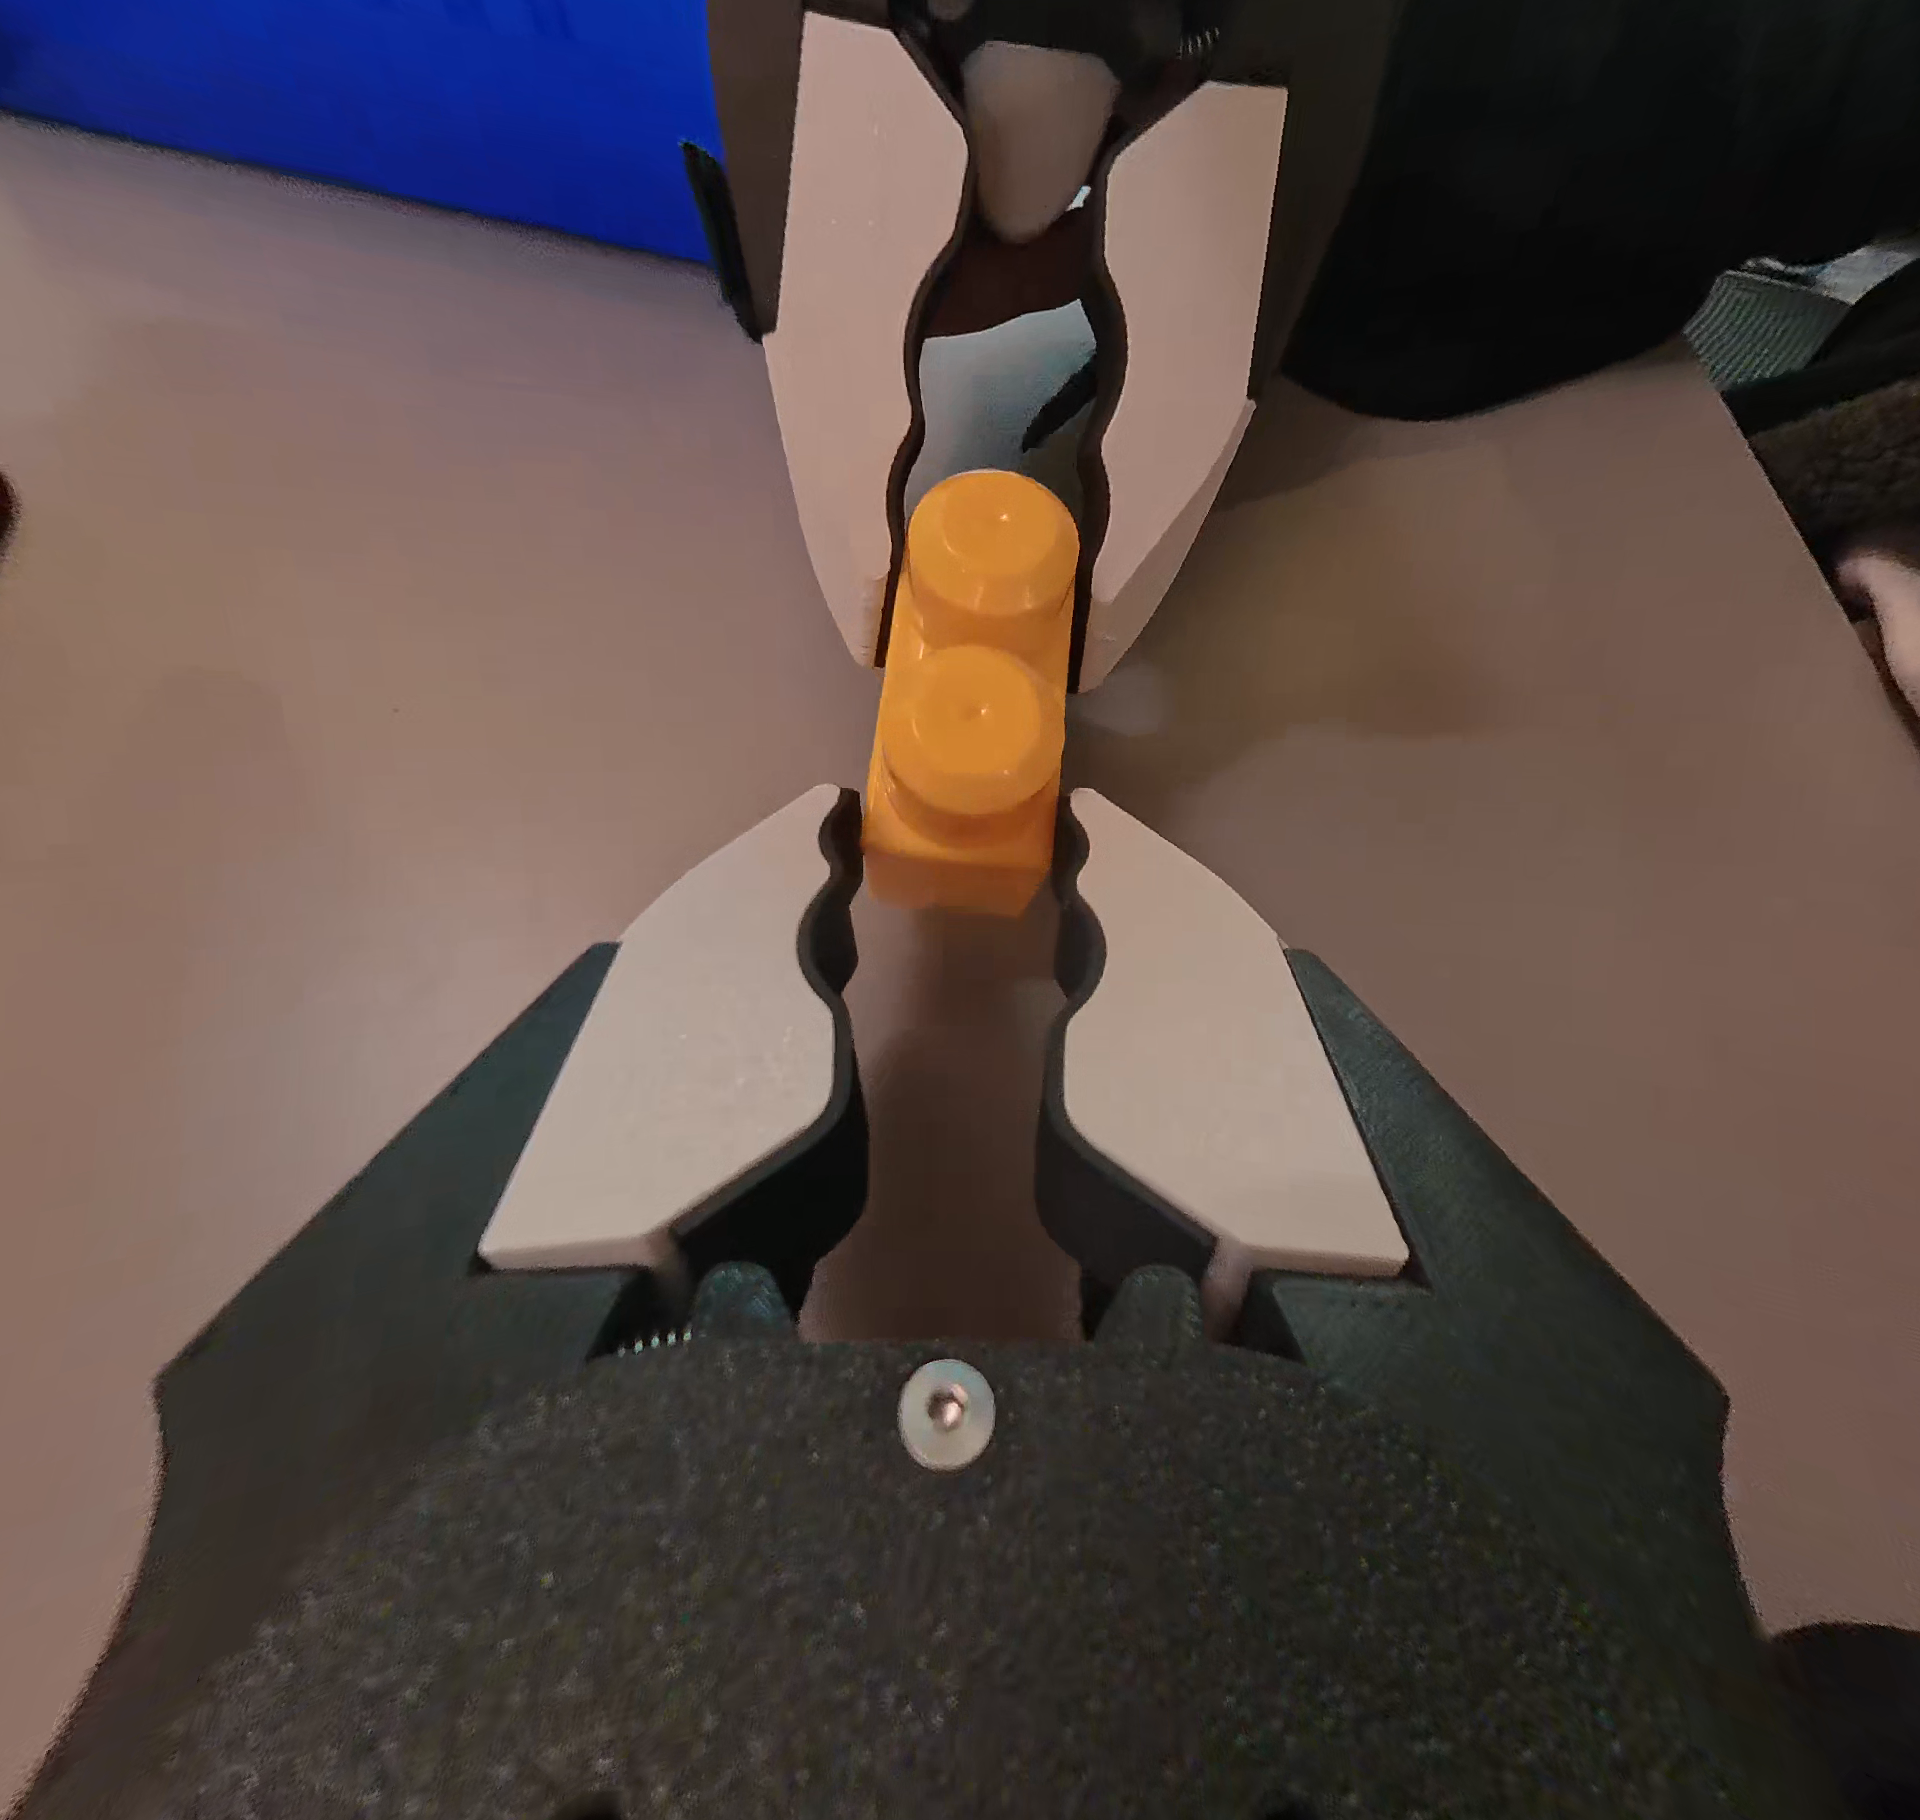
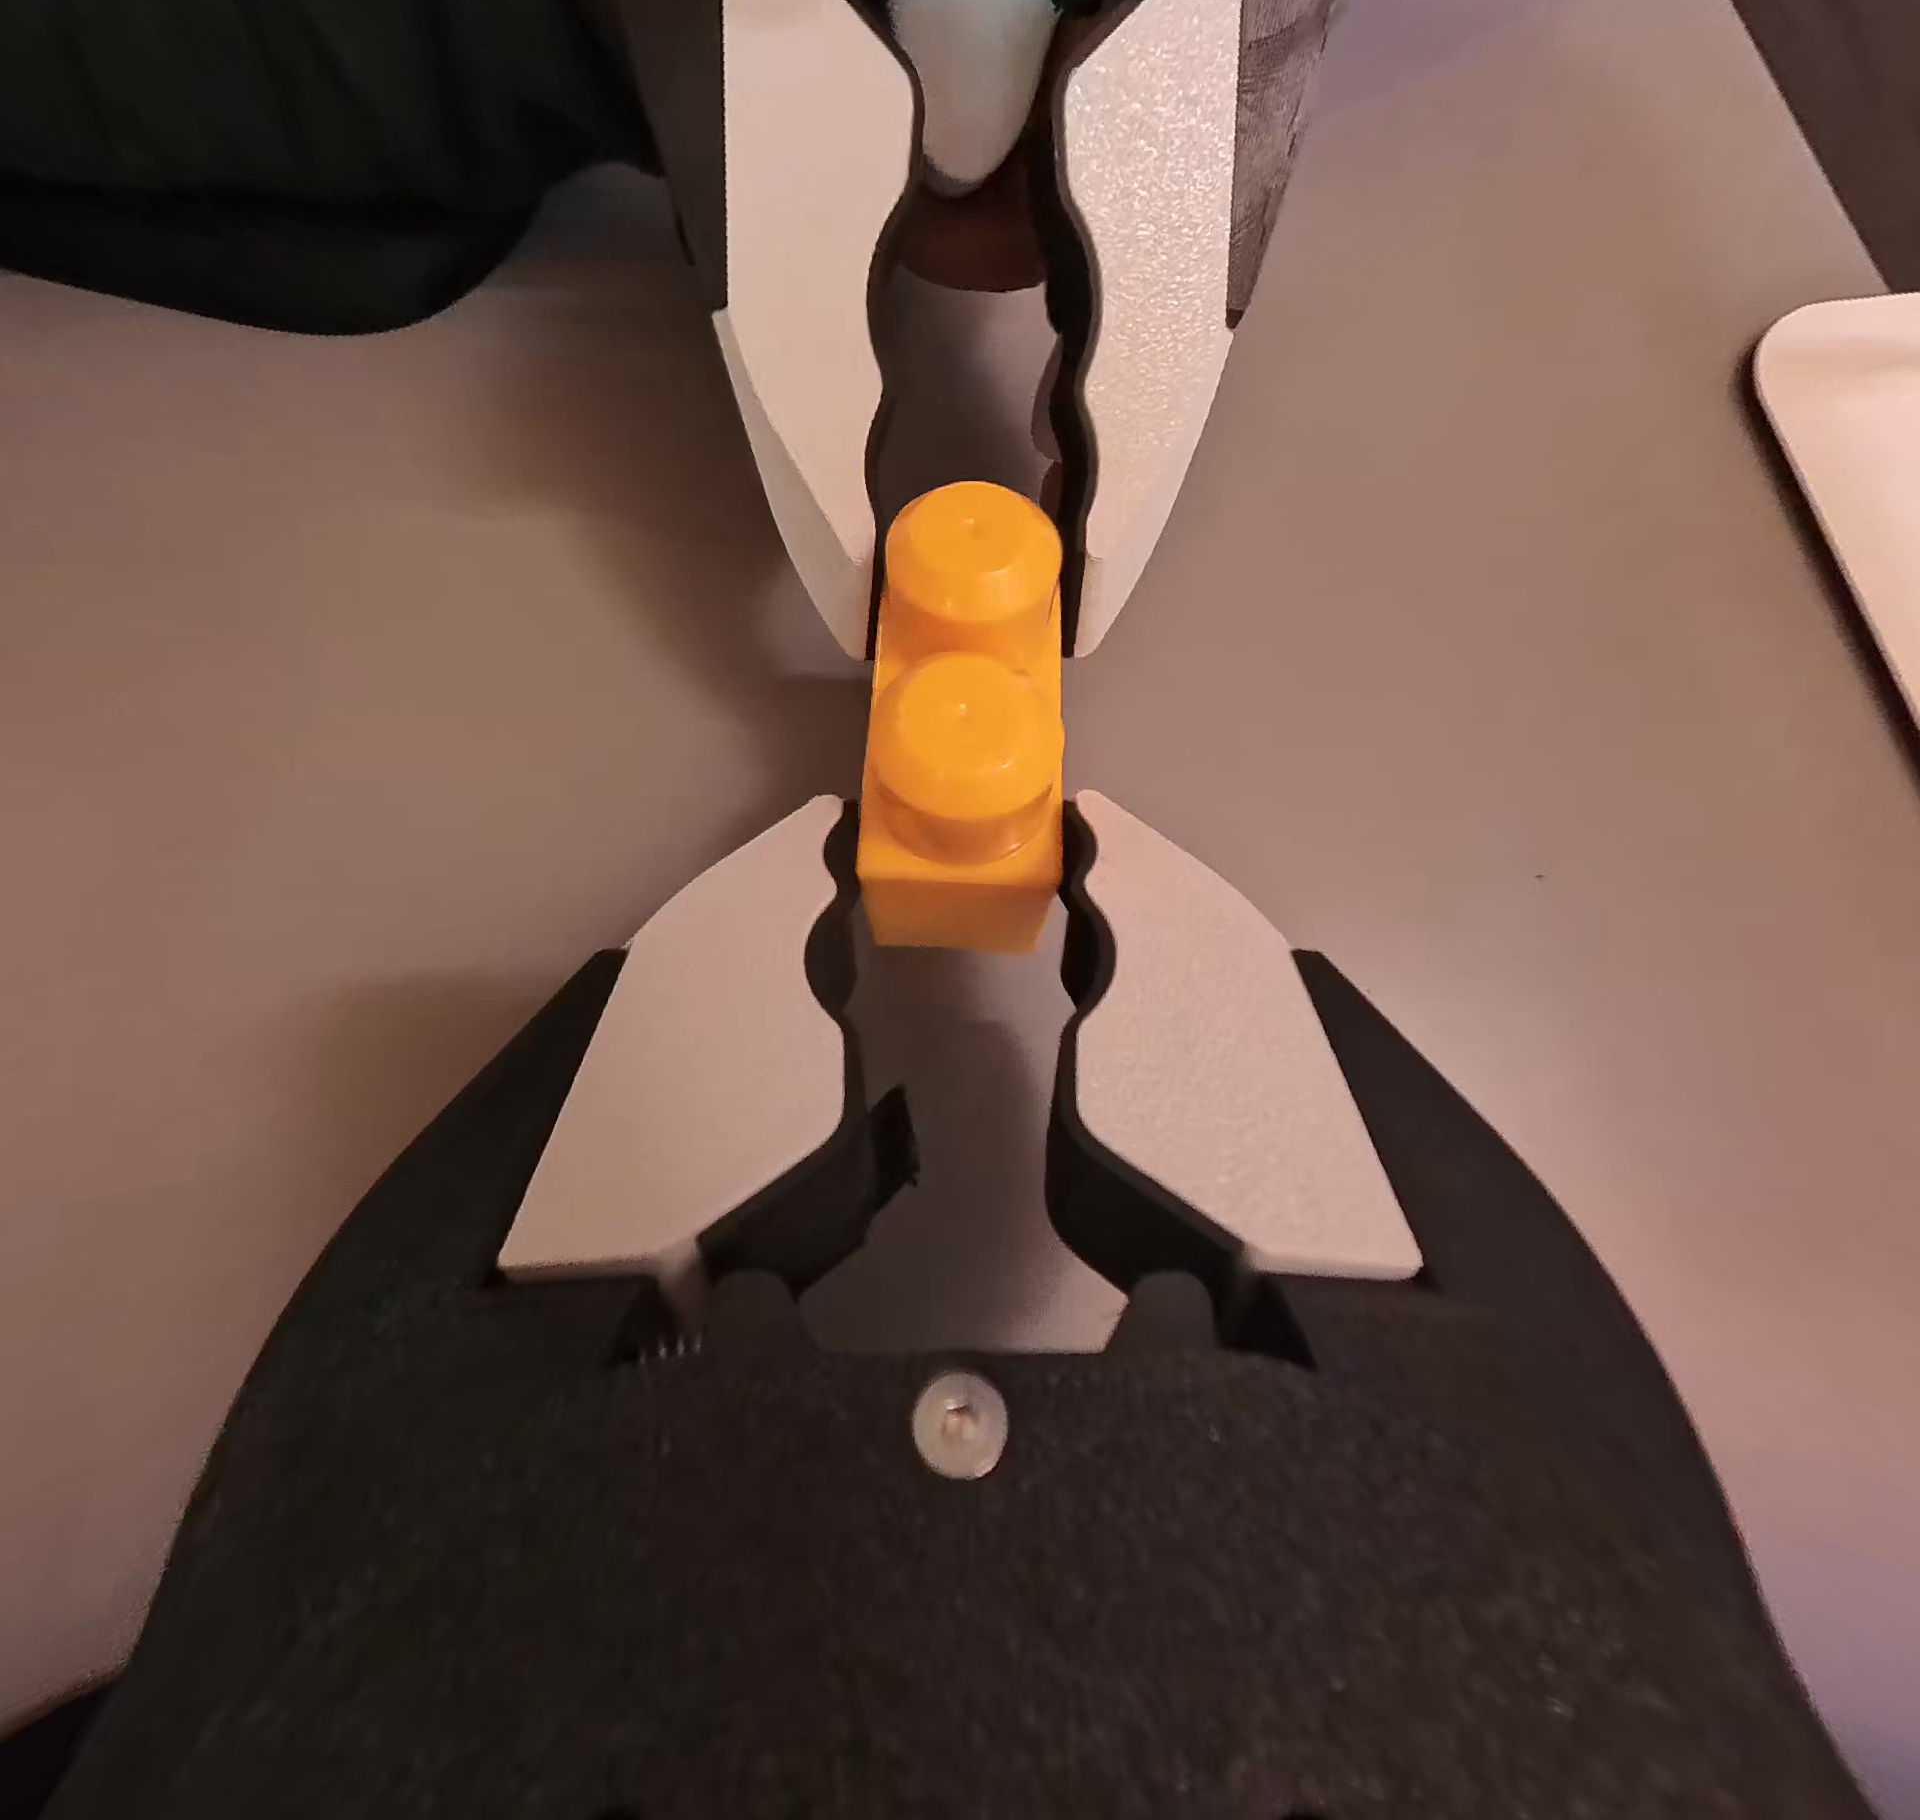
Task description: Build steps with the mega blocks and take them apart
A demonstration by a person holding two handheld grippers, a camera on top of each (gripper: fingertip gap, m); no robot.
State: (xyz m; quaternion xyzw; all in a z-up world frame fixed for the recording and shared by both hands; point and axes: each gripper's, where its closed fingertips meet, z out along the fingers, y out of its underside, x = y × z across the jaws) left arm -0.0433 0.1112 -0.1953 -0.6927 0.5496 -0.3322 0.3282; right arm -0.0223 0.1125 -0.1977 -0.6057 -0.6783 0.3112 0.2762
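Note:
An orange mega block with two studs in a row sits between both grippers over the grey-brown table. My left gripper comes from the near side and is shut on the block's near end. My right gripper faces it from the far side, shut on the far end. In the right wrist view the same block has its near end in my right gripper, and my left gripper holds the far end. I cannot tell whether the block rests on the table or hangs just above it.
A blue object lies along the table's far left. Black fabric and a grey strap lie at the far right. A white flat object sits at the right edge in the right wrist view. My left and right fingertips are right by each other.

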